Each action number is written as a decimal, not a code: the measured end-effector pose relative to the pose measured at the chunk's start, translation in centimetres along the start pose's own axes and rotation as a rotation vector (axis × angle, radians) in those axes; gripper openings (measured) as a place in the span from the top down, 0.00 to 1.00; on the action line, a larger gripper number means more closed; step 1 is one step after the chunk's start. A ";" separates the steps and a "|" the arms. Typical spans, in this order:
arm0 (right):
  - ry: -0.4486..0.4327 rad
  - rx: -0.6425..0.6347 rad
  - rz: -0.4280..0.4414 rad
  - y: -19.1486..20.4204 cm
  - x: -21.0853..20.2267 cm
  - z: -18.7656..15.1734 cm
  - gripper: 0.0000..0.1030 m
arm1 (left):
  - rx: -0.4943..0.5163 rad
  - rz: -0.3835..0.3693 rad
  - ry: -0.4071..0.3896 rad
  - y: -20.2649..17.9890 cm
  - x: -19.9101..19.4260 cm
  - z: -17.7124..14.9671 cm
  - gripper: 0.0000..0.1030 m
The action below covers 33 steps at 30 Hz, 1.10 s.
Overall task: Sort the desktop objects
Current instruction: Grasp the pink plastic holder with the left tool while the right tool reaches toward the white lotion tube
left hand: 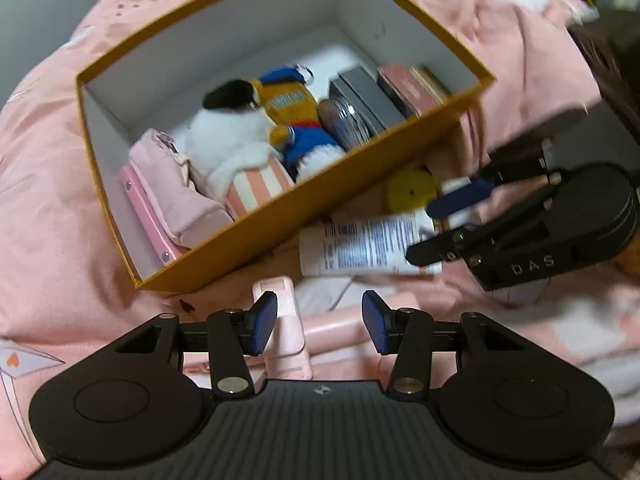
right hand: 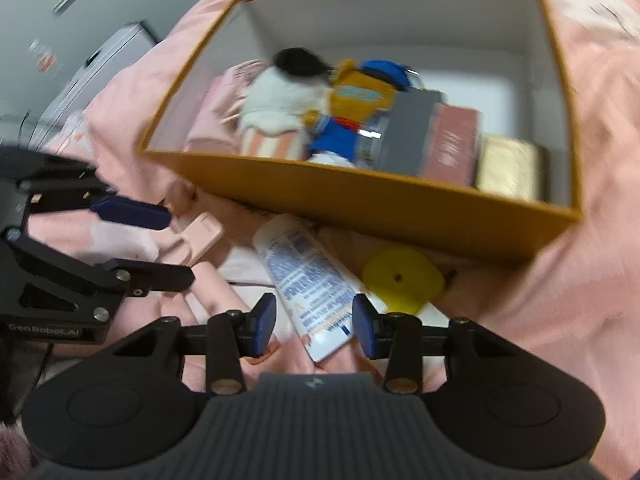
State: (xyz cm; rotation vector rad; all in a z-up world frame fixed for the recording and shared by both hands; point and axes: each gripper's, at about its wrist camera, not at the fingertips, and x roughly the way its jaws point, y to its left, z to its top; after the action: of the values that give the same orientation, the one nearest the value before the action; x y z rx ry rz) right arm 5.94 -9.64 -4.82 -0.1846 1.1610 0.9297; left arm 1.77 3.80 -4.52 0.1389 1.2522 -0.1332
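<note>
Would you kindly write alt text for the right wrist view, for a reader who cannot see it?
The right gripper hangs open over a white tube lying on pink bedding, its pads either side of the tube. Behind stands an open yellow box holding plush toys and small cartons, with a yellow disc beside the tube. The left gripper enters from the left.

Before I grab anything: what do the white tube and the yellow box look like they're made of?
White tube: looks like soft plastic, smooth with a slight sheen, with printed text and a flattened end. Yellow box: probably rigid cardboard, matte, with thin straight walls and a white lining.
</note>
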 end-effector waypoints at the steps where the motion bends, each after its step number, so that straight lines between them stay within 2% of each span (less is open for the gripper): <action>1: 0.002 -0.029 0.002 0.3 0.2 0.2 0.57 | 0.018 0.009 0.012 0.0 0.0 -0.1 0.47; 3: 0.005 -0.072 0.005 0.9 0.5 0.3 0.57 | 0.009 0.052 0.051 0.4 0.2 -0.5 0.47; 6: -0.003 -0.099 0.060 1.4 0.8 0.5 0.57 | -0.098 0.074 0.078 2.0 0.2 -1.2 0.47; 9: 0.007 -0.143 0.120 2.5 1.4 1.0 0.57 | -0.314 0.048 0.112 4.1 -0.1 -2.2 0.47; 11: 0.019 -0.178 0.124 3.3 2.1 1.4 0.57 | -0.499 0.016 0.120 5.7 -0.2 -3.2 0.47; 14: 0.020 -0.206 0.091 3.6 2.5 1.9 0.57 | -0.748 -0.058 0.067 7.5 -0.4 -5.3 0.45; 17: 0.037 -0.204 0.076 2.9 3.1 2.2 0.57 | -0.887 -0.094 0.023 8.3 0.3 -6.1 0.44; 21: 0.048 -0.216 0.023 2.5 3.7 2.2 0.57 | -0.953 -0.097 0.017 8.5 2.2 -6.2 0.40; 26: 0.050 -0.201 0.038 1.8 4.0 2.1 0.57 | -1.005 -0.131 -0.029 8.4 3.5 -6.7 0.33; 29: 0.058 -0.201 0.008 1.6 4.4 2.2 0.56 | -1.028 -0.152 -0.045 8.3 4.4 -6.9 0.30; 33: 0.085 -0.187 0.009 1.0 5.4 2.2 0.54 | -1.042 -0.146 -0.069 8.0 5.2 -6.8 0.30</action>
State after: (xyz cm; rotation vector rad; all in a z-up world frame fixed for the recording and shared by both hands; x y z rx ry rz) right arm 7.24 -4.91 -8.05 -0.3729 1.1530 1.0472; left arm -1.52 12.77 -11.32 -0.8491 1.1269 0.3918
